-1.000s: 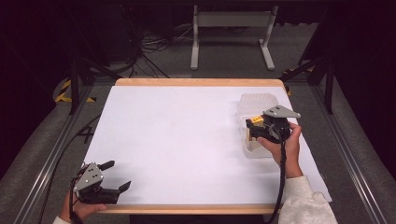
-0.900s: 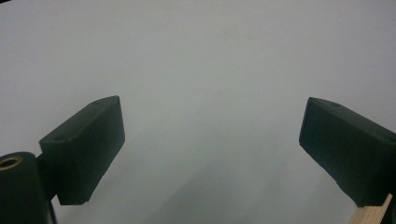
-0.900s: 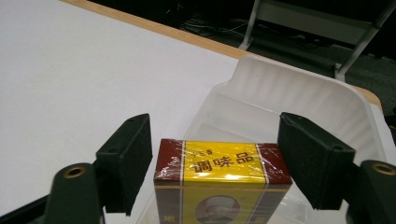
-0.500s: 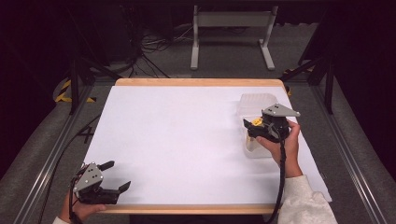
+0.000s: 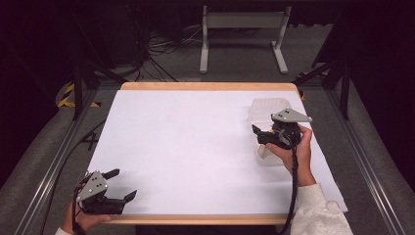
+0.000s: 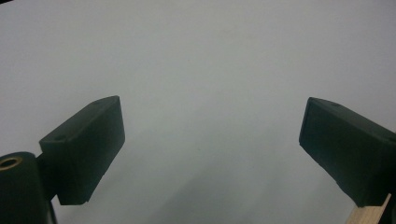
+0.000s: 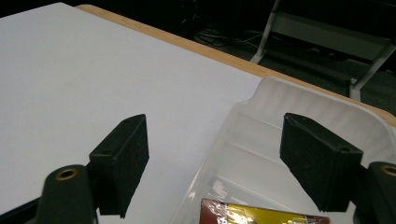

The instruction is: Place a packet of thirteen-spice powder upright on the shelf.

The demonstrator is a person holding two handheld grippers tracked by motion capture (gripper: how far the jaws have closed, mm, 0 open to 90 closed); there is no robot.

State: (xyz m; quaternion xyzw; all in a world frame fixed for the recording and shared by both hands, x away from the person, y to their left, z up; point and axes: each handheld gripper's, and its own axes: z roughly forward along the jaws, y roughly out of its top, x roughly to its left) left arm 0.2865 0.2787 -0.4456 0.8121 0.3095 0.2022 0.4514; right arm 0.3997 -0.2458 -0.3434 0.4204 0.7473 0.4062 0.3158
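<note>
A white bench with a wooden rim carries a clear plastic tray near its far right side. Inside the tray lies a red and yellow packet, seen at the bottom of the right gripper view (its print is too cut off to read).

The right gripper is held over the tray's near part by the person's right hand, a cable trailing back along the white sleeve. Its fingers stand wide apart, gripping nothing: in the right gripper view one is over the bare bench just beside the tray's edge, the other over the tray's inside, with the packet low between them.

The left gripper sits at the near left corner of the bench, well apart from the tray, held in the left hand. Its fingers are also spread wide, with plain white bench surface between them and a sliver of the wooden rim at the lower right of the left gripper view.
</note>
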